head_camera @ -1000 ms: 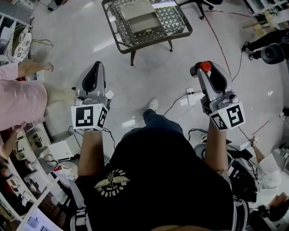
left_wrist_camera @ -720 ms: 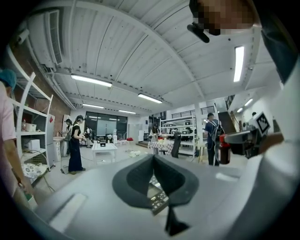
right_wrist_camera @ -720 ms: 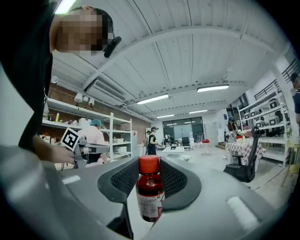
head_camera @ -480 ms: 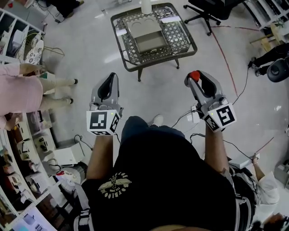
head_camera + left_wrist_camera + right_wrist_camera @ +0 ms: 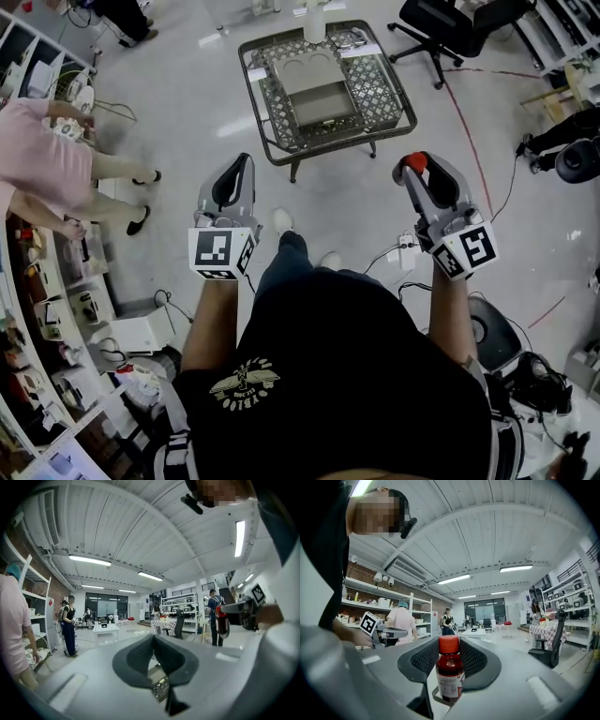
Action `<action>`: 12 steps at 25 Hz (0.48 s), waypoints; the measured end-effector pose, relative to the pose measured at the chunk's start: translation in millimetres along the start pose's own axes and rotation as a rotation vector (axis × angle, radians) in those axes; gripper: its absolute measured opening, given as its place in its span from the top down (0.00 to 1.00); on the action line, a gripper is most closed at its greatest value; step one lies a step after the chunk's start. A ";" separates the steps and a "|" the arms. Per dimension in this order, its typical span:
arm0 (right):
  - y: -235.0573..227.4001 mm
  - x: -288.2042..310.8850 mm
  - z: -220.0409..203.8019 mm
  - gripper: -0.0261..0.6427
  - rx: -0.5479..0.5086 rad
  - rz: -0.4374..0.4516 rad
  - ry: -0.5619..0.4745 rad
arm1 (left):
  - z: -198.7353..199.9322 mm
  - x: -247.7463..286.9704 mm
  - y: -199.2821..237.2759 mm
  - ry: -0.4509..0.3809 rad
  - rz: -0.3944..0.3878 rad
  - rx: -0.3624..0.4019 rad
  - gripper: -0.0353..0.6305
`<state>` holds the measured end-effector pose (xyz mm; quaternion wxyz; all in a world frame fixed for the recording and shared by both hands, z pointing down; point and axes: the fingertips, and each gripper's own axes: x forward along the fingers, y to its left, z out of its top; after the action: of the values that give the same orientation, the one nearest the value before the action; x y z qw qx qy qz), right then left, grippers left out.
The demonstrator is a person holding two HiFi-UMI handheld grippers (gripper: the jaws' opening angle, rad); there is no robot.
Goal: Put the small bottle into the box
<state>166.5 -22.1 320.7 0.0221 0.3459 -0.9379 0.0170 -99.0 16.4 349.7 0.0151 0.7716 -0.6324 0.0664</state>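
The small bottle [image 5: 450,672] holds dark red liquid under a red cap [image 5: 413,162]. My right gripper [image 5: 414,171] is shut on it and carries it upright, well above the floor. Ahead stands a low wicker table [image 5: 389,80] with an open grey box [image 5: 319,94] on top. My left gripper [image 5: 234,176] is held level beside the right one, shut with nothing between its pads. In the left gripper view the left gripper [image 5: 153,639] shows its dark pads meeting at the tip, and the bottle [image 5: 221,621] hangs off to the right.
A person in pink [image 5: 47,159] stands at the left by crowded shelves [image 5: 37,309]. An office chair [image 5: 450,23] sits behind the table. Cables and a power strip [image 5: 405,251] lie on the floor near my feet. A white object [image 5: 314,23] stands at the table's far edge.
The table with the box has slid lower in the head view, so it is closer. Both grippers keep their hold and height. The person in pink has shifted at the left.
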 end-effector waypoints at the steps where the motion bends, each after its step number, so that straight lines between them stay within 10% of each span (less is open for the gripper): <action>1: -2.4 4.4 -0.9 0.74 0.003 -0.003 0.001 | -0.3 5.7 2.8 0.001 -0.005 0.001 0.95; 12: -29.7 71.9 2.3 0.74 0.031 -0.047 0.020 | 1.3 68.6 49.6 0.028 -0.058 -0.003 0.95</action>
<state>131.1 -91.4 322.8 0.0265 0.3680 -0.9288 0.0346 -134.3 -60.5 353.7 0.0268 0.7885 -0.6098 0.0756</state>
